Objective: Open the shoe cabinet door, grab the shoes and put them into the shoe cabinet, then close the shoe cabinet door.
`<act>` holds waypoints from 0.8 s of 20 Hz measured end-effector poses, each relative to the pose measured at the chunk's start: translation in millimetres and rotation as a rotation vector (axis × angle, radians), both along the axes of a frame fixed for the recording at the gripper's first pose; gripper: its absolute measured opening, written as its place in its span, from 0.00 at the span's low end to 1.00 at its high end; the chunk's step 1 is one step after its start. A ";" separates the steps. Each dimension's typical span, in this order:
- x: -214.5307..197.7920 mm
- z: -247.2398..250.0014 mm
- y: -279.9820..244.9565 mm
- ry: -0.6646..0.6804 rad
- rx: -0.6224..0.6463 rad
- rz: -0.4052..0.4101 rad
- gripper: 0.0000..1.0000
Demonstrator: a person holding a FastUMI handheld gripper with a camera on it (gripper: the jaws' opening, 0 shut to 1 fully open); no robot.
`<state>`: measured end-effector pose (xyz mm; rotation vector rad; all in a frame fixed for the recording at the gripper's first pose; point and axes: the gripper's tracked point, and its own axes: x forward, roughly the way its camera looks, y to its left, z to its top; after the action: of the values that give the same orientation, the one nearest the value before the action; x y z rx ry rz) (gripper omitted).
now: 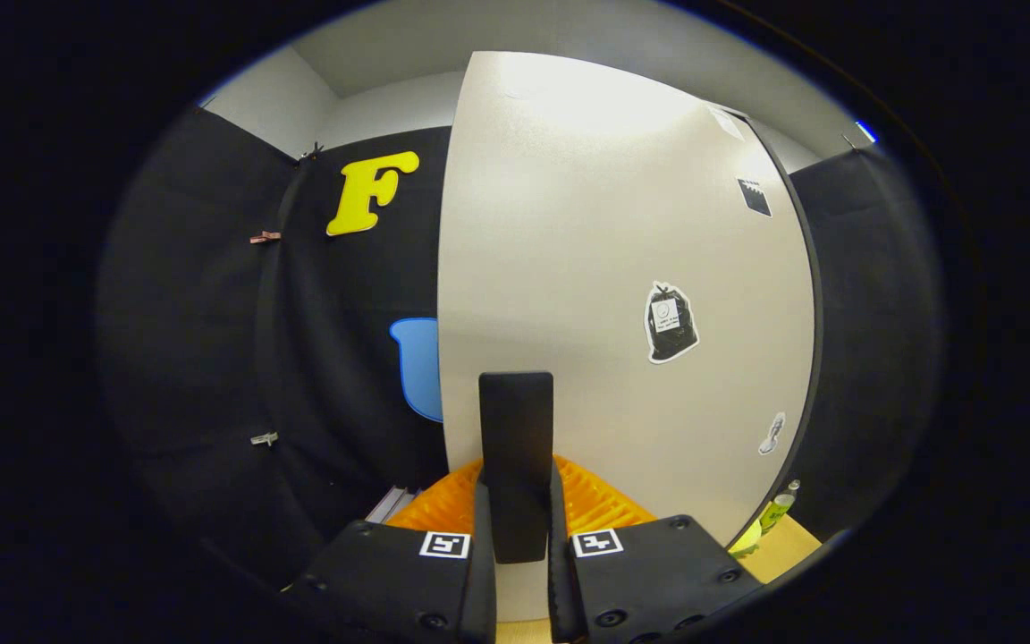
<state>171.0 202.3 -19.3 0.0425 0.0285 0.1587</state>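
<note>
While the fingers hold the handle, these points matter for swinging the door cleanly:

Gripper: the gripper (516, 537) is nearly closed, both fingers (482, 555) pressing the sides of the dark upright handle (516, 447) between them.

Door: the pale cabinet door (586, 268) stands just beyond the fingers, carrying the handle near its left edge; a bag-shaped sticker (670, 323) and a smaller one (772, 434) sit further right.

Step in hand: most likely working the door by its handle; whether this is opening or closing, I cannot tell.

Shoes: none can be made out from here.

How to do it well: keep the squeeze even, follow the door's arc around its hinge rather than pulling straight, and avoid twisting the handle.

Watch for: the orange ribbed thing (591, 501) just below the handle and the bottle (777, 508) near the door's far corner.
</note>
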 end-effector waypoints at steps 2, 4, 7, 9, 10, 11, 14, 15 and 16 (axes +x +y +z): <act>-18.5 -1.2 -11.5 0.000 0.007 0.016 0.27; -34.2 2.0 -21.5 0.003 0.019 0.034 0.27; -57.0 3.7 -38.9 0.003 0.012 0.060 0.27; -70.8 3.4 -50.7 0.007 0.016 0.076 0.26; -77.7 4.8 -56.5 0.008 0.017 0.082 0.26; -84.1 5.7 -62.7 0.010 0.018 0.085 0.26; -101.8 7.4 -82.1 0.009 0.020 0.087 0.26; -107.6 7.3 -89.1 0.009 0.021 0.085 0.26; -112.2 9.2 -96.0 0.008 0.019 0.083 0.26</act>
<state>58.8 106.3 -10.1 0.0609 0.0368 0.2422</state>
